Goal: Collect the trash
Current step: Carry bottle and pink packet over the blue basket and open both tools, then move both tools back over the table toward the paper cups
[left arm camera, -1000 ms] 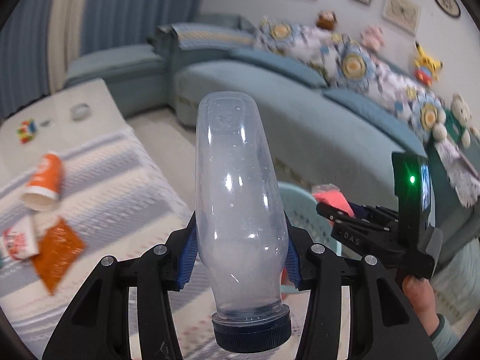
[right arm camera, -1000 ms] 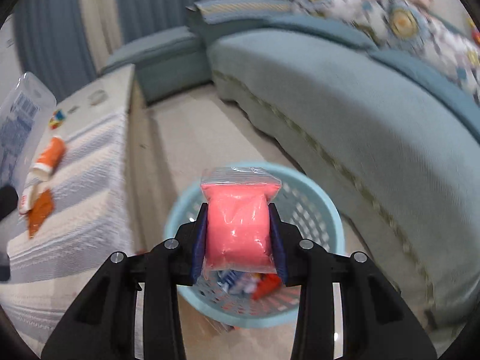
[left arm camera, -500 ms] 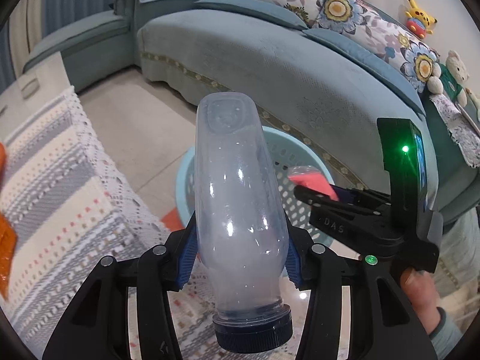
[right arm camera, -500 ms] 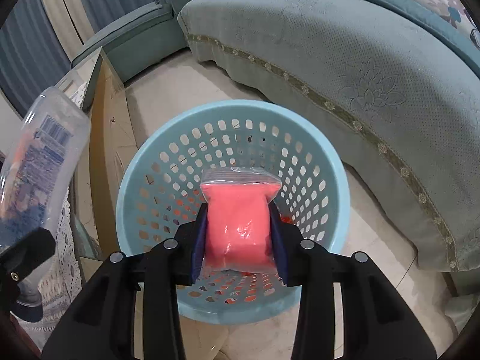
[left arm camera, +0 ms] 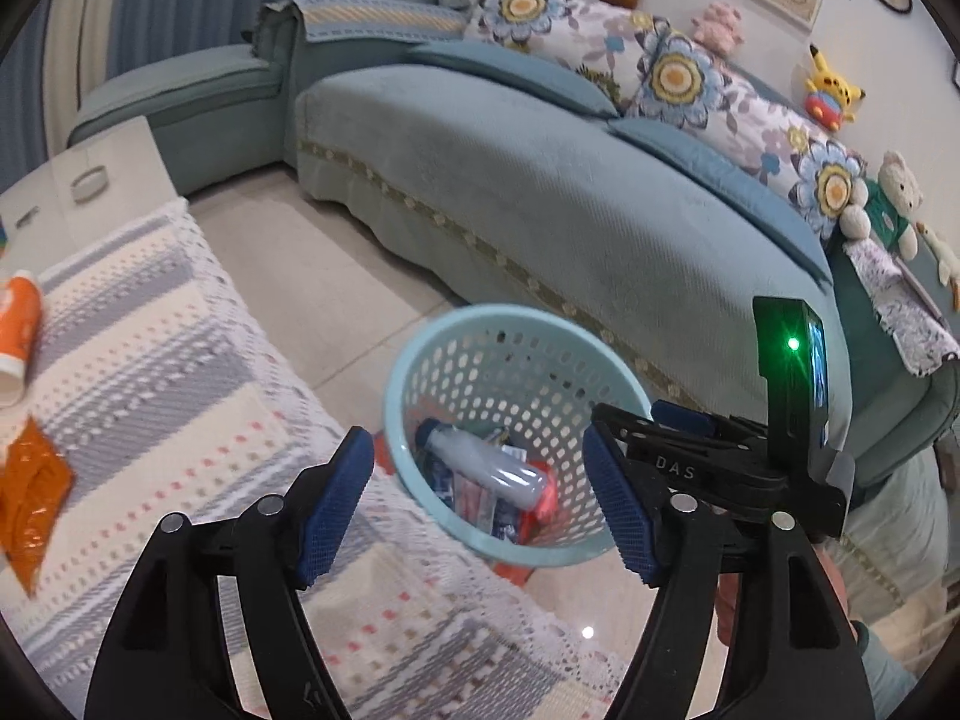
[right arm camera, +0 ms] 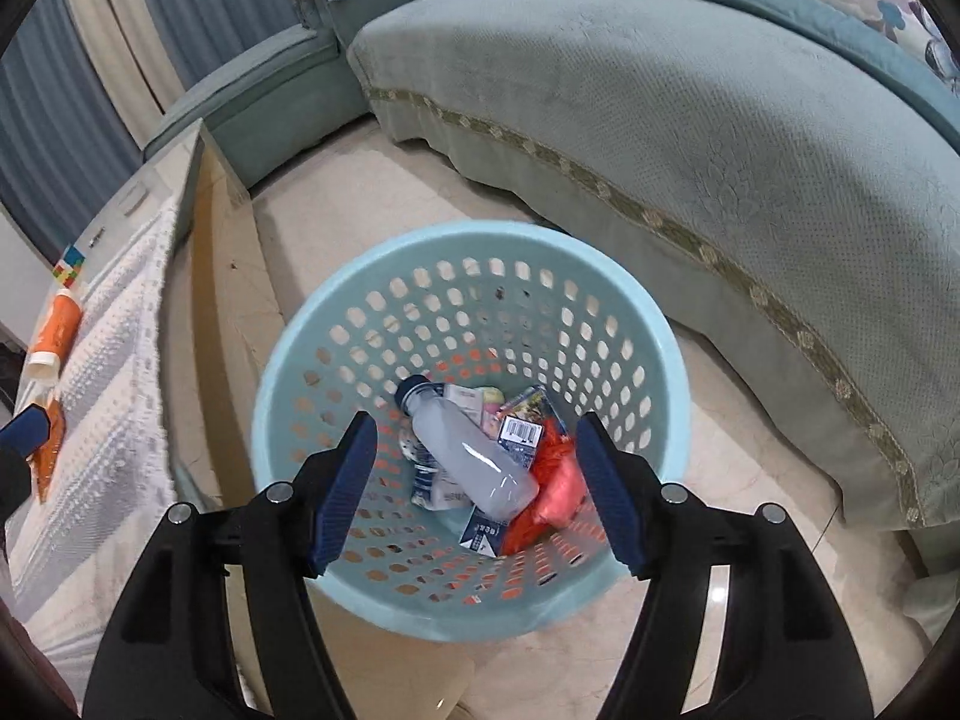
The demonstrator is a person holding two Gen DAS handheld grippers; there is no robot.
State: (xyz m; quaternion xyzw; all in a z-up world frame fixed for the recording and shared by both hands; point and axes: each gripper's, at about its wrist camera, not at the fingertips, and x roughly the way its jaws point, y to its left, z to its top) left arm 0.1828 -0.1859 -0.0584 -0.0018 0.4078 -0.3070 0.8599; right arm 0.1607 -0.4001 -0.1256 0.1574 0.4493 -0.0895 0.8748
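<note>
Both our grippers hang over the light blue perforated basket point(right arm camera: 468, 618) with jaws opening and nothing between the blue pads. Through the left gripper point(left arm camera: 480, 504) we look down at the basket from the near left; through the right gripper point(right arm camera: 477, 483) we look almost straight into it.

At the bottom of the basket lies the clear plastic bottle point(right arm camera: 465, 456), on its side, its dark cap pointing to the far left. Just right of it sits the pink packet point(right arm camera: 561, 495), touching the bottle's base end, among printed wrappers, one showing a barcode point(right arm camera: 521, 432).

From the left wrist view we see the right gripper's black body point(left arm camera: 720, 468) at the basket's right rim, a green light glowing on its upright unit.

On the striped knitted cloth point(left arm camera: 180, 360) at left, an orange paper cup point(left arm camera: 18, 330) lies tipped over, and nearer to us an orange wrapper point(left arm camera: 27, 492). Beyond the basket stretches the teal sofa point(left arm camera: 570, 192).
</note>
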